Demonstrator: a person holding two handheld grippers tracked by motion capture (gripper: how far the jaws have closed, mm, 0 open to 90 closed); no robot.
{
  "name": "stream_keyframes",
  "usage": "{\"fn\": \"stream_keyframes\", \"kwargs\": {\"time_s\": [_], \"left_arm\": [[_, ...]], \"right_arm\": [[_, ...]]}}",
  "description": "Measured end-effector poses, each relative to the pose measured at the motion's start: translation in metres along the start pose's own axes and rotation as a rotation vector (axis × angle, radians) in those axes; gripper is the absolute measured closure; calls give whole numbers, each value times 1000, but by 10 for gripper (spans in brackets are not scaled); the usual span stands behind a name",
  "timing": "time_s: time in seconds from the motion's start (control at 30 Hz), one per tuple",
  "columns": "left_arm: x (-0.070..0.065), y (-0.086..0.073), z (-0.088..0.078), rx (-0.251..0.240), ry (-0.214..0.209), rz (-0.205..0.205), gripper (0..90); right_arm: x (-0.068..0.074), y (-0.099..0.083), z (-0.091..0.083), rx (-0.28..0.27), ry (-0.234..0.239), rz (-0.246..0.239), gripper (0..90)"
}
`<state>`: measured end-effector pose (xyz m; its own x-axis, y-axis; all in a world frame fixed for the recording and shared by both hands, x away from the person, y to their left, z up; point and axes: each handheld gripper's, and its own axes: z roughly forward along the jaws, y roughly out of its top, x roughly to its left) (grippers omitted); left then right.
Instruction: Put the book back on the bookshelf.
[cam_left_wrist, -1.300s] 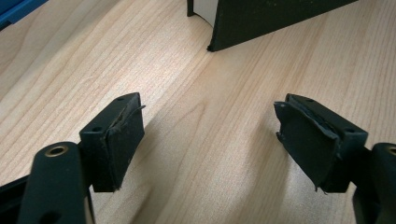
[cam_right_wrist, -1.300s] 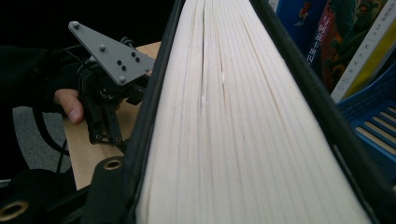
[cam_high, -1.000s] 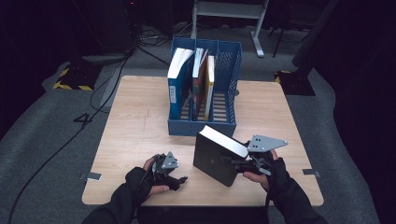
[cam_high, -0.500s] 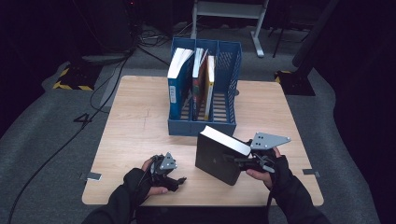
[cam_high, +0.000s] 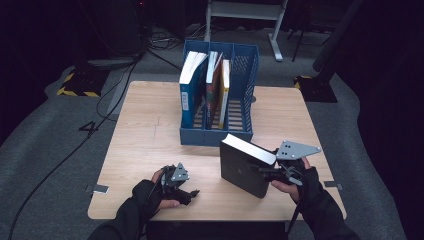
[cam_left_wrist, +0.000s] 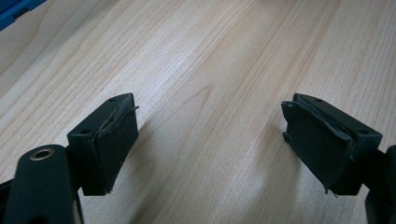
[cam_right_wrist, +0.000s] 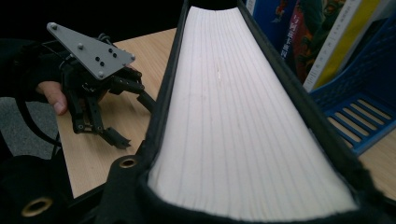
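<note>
A thick black book (cam_high: 242, 167) stands on edge on the wooden table (cam_high: 150, 130), just in front of the blue file holder (cam_high: 215, 137). My right gripper (cam_high: 265, 172) is shut on the book from its right side, and its jaws have just been closing on it. The book's white page edge (cam_right_wrist: 233, 116) runs away between those jaws in the right gripper view. My left gripper (cam_high: 192, 194) rests low on the table at the front left, apart from the book. Its jaws have just opened slightly and stand open with bare wood between them (cam_left_wrist: 210, 149).
The file holder has three slots: a blue book (cam_high: 190, 85) leans in the left one, two thinner books (cam_high: 220, 85) stand in the middle, and the right slot (cam_high: 242, 100) looks empty. Cables and a metal stand lie on the dark floor behind the table.
The black book and my right gripper have shifted slightly to the right. My left gripper has stayed where it was.
</note>
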<state>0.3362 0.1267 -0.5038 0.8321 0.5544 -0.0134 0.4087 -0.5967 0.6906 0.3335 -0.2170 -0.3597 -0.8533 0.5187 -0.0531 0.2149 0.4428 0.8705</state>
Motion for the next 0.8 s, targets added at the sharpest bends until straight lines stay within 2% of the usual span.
{"fn": "stream_keyframes", "kwargs": {"time_s": [0.23, 0.8], "left_arm": [[0, 0, 0, 1, -4, 3, 175], [0, 0, 0, 1, -4, 4, 174]], "right_arm": [[-3, 5, -13, 26, -37, -19, 532], [-16, 36, -42, 3, -130, -21, 532]]}}
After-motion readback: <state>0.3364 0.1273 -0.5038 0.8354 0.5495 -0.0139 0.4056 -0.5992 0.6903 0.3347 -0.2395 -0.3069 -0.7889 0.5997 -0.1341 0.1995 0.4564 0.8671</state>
